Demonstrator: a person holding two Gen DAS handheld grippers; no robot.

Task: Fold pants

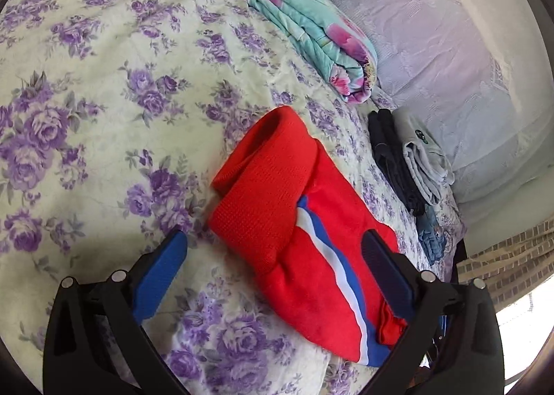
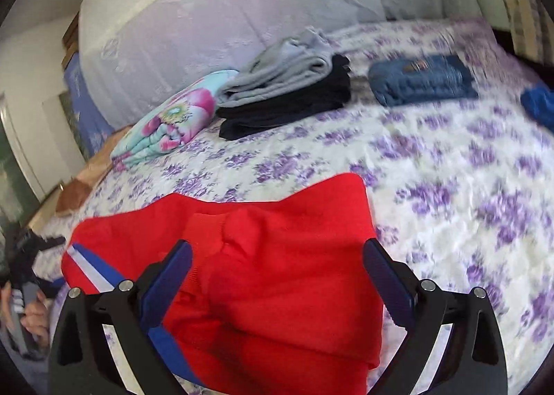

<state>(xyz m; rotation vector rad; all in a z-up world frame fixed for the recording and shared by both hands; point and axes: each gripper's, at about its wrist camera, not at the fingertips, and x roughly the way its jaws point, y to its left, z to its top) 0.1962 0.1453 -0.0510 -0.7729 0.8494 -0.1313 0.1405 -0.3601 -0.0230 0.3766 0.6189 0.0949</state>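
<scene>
The red pants (image 1: 297, 221) with a blue and white side stripe lie folded into a compact bundle on the floral bedspread (image 1: 104, 100). My left gripper (image 1: 273, 249) is open above the bundle's near end, its jaws wide apart and holding nothing. In the right wrist view the pants (image 2: 270, 273) fill the lower middle. My right gripper (image 2: 277, 256) is open just above them, jaws spread and empty. The left gripper and the hand holding it show at the far left edge (image 2: 24, 263).
A folded teal and pink floral quilt (image 1: 311, 34) lies by the headboard. A stack of folded grey (image 2: 287, 66) and black (image 2: 287, 104) clothes and folded blue jeans (image 2: 422, 79) sit at the bed's far side. A blue item (image 2: 540, 107) lies at the right edge.
</scene>
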